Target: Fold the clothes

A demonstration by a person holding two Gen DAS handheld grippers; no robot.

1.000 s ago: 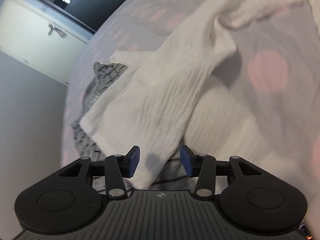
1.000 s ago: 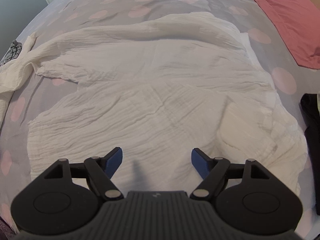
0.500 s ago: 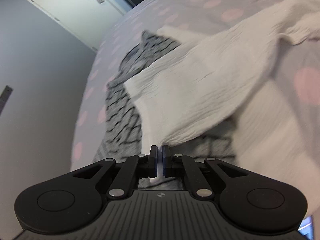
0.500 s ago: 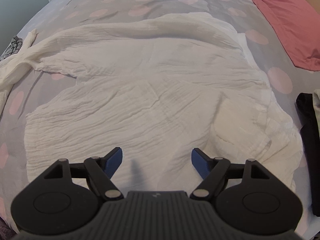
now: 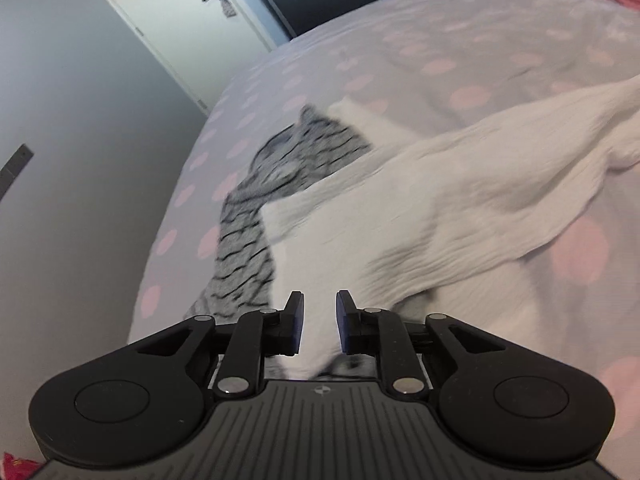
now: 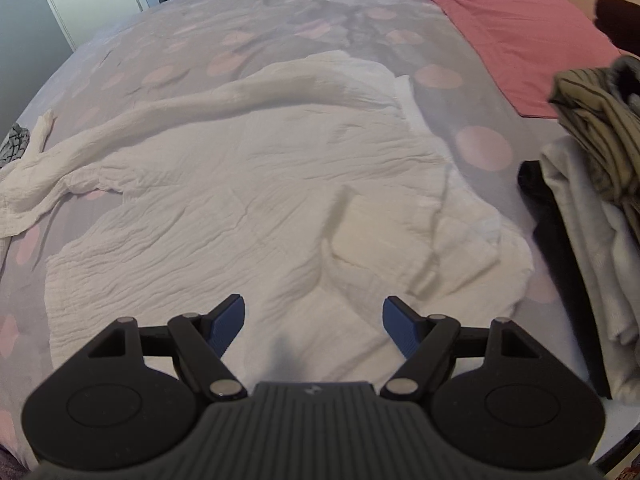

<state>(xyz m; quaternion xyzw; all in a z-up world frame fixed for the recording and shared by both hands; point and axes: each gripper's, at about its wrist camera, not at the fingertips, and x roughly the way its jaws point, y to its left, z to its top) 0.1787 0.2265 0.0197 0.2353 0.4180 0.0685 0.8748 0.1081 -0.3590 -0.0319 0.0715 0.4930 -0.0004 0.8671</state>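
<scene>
A white crinkled garment [image 6: 256, 196] lies spread on the bed, its long sleeve [image 6: 132, 120] stretched out to the left. In the left wrist view the sleeve end [image 5: 420, 216] lies over a grey striped garment [image 5: 256, 216]. My left gripper [image 5: 319, 322] is partly open, with white cloth lying between its pads; I cannot tell if it is gripped. My right gripper [image 6: 312, 326] is wide open and empty, just above the garment's near hem.
The bed has a grey cover with pink dots [image 6: 200, 16]. A pink pillow [image 6: 512, 20] lies at the far right. A pile of folded clothes [image 6: 592, 184] sits at the right edge. A white door [image 5: 184, 20] stands beyond the bed's left side.
My left gripper shut on the sleeve end half a second ago and has now parted again, and its view has swung up. My right gripper has drawn back slightly; the clothes pile has come into view.
</scene>
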